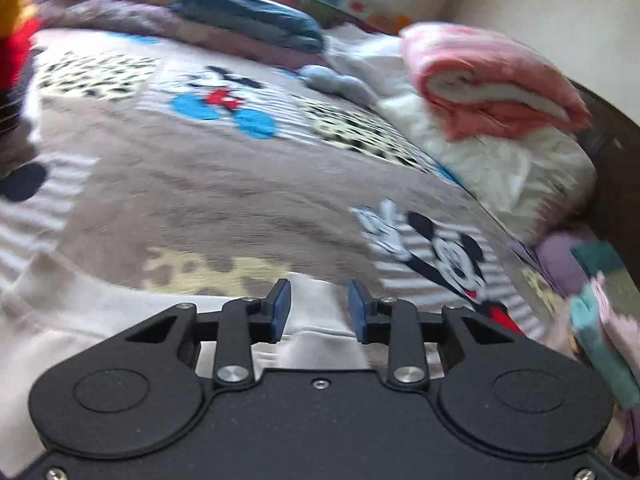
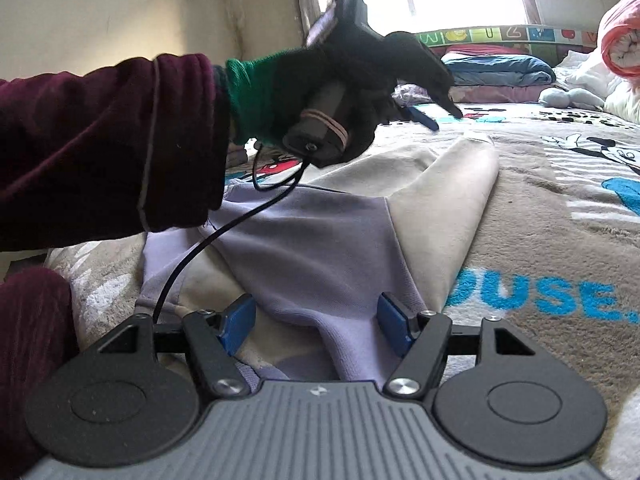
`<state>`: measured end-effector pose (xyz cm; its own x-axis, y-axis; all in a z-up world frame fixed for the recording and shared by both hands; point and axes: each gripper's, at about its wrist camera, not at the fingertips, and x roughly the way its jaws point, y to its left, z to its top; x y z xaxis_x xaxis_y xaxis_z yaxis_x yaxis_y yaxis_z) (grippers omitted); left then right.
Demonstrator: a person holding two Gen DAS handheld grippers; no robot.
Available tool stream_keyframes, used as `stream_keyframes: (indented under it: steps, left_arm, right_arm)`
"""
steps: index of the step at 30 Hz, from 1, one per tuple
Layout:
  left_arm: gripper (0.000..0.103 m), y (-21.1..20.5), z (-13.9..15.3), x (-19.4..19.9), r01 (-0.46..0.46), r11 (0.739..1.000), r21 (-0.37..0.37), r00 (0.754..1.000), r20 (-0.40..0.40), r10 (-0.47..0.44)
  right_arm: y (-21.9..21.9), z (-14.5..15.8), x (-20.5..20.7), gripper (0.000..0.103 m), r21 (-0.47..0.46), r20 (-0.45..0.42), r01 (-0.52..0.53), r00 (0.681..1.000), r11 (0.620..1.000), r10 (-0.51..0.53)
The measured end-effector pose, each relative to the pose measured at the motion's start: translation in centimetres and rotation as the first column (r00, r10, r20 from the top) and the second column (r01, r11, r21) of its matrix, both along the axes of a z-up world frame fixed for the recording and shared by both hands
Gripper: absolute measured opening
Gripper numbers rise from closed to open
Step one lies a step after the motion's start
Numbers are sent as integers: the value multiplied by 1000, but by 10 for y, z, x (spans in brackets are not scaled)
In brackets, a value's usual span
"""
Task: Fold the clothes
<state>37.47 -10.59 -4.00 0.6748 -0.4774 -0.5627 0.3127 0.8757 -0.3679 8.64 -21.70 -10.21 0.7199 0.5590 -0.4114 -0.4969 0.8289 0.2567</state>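
Note:
A cream and lilac garment (image 2: 320, 240) lies on the Mickey Mouse blanket (image 2: 560, 208). Its lilac part runs toward me and its cream sleeve (image 2: 460, 184) stretches away. My right gripper (image 2: 316, 322) is open just above the lilac fabric, with cloth between the spread jaws. My left gripper (image 1: 319, 308) is open and empty over a pale part of the garment (image 1: 80, 312). It also shows in the right wrist view (image 2: 424, 118), held up in a black-gloved hand above the garment's far end.
A pink and white folded blanket (image 1: 492, 80) lies on white fluffy bedding (image 1: 500, 168) at the right. A blue pillow (image 1: 256, 16) and a grey soft toy (image 1: 336, 80) lie at the bed's far end. Folded clothes (image 1: 600, 320) sit at the right edge.

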Motion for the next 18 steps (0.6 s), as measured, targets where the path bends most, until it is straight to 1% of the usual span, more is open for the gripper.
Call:
stream_keyframes:
  steps: [1,3,4,6,8,16,17,18]
  left_arm:
    - [25,-6,-1,-1,28,999,21,1000,8,-28]
    - [24,-20,-11,6,60,994,87,998,-11,-60]
    - [21,-23,-22,11,48,987,151,999,-21,-45]
    - [23,-29,-45,20,21,960,279,999,-38,-11]
    - [22,-20,-39,24,13,978,207,998,-63,0]
    - [23,-39,-27,10,85,976,202,996,-7,-85]
    - [23,-46,-43,18,82,960,268,996,-50,-72]
    - [22,-42,-44,21,63,969,239,997,-60,-50]
  right_arm:
    - [0,0,0,68,0,1,0,1000,1000,0]
    - [0,0,0,68,-1,1,0,1000,1000,0]
    - [0,0,1,68,0,1,0,1000,1000,0]
    - [0,-1,1,68,0,0,0,1000,1000,0]
    - [1,-1,1,68,-1,0,-1,1000,1000,1]
    - [0,-2,2,69,7,0,-6,1000,1000,6]
    - [0,-2,2,69,7,1,-6,1000,1000,6]
    - [0,-2,2,69,7,2,-6,1000,1000,6]
